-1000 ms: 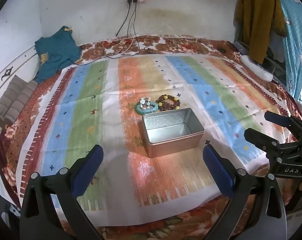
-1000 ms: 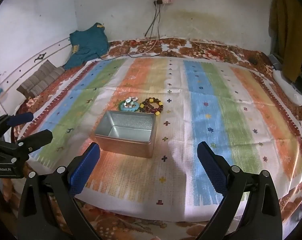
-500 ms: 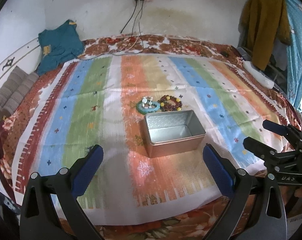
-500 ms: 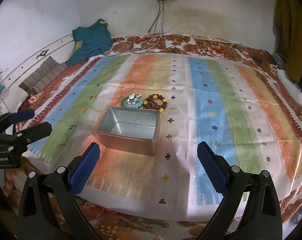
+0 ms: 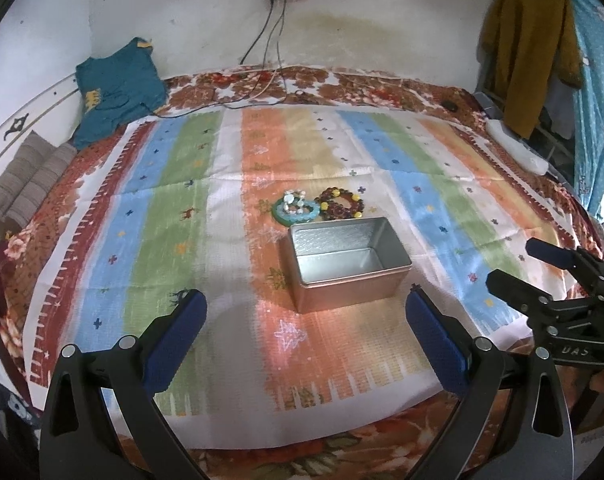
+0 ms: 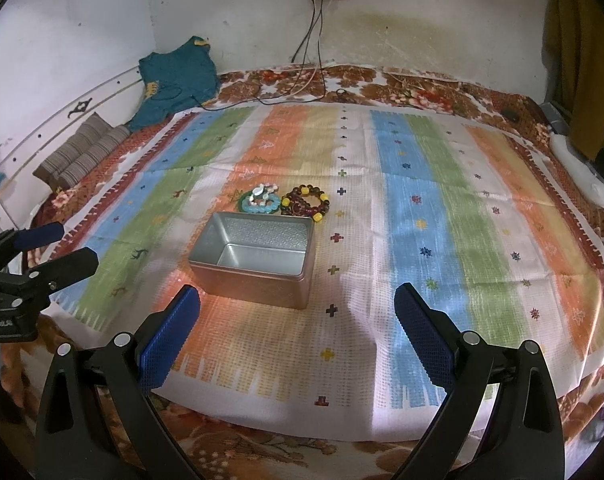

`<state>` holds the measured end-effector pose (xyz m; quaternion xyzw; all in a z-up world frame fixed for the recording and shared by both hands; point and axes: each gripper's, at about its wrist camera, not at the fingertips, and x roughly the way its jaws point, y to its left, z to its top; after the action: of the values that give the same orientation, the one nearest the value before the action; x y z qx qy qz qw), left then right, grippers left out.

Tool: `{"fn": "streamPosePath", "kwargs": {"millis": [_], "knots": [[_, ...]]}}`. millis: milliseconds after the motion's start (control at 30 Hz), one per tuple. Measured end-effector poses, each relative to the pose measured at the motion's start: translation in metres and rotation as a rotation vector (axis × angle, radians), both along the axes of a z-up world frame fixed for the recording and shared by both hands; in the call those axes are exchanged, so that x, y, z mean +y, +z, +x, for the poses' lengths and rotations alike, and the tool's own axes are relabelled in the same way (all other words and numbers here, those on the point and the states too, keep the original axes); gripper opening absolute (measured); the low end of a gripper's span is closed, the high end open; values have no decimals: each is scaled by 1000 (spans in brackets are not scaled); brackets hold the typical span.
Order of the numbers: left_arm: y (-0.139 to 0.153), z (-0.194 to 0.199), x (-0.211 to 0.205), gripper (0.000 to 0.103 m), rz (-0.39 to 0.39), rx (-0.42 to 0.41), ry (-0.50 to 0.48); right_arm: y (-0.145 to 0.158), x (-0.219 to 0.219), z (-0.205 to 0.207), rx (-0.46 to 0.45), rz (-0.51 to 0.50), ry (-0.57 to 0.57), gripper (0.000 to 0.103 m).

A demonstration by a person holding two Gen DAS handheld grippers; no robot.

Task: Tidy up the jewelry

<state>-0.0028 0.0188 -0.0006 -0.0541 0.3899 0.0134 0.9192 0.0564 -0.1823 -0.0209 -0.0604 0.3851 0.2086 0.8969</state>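
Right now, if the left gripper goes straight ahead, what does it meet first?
Probably the tin: it lies between the open left gripper fingers, nearer than the bracelets. Depth is unclear; it may meet the cloth first.

Left gripper (image 5: pixel 305 328) — black plastic frame with slotted triangular cutouts, silver round-head screws at the finger pivots, ribbed blue pads (image 5: pixel 174 335) on both fingertips. Right gripper (image 6: pixel 297 334) same build: black arms, silver screws, textured blue pads (image 6: pixel 422 339). Seen from the left gripper's camera, the right one carries white lettering, partly legible "UAS". Bit of skin beside its body.
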Motion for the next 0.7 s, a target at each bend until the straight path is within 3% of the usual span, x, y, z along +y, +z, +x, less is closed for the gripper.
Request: {"fn": "streamPosePath", "kwargs": {"millis": [700], "knots": [[-4,4,-2,97,55,43,23,-5,0,8,33,-17,-11,99]]}}
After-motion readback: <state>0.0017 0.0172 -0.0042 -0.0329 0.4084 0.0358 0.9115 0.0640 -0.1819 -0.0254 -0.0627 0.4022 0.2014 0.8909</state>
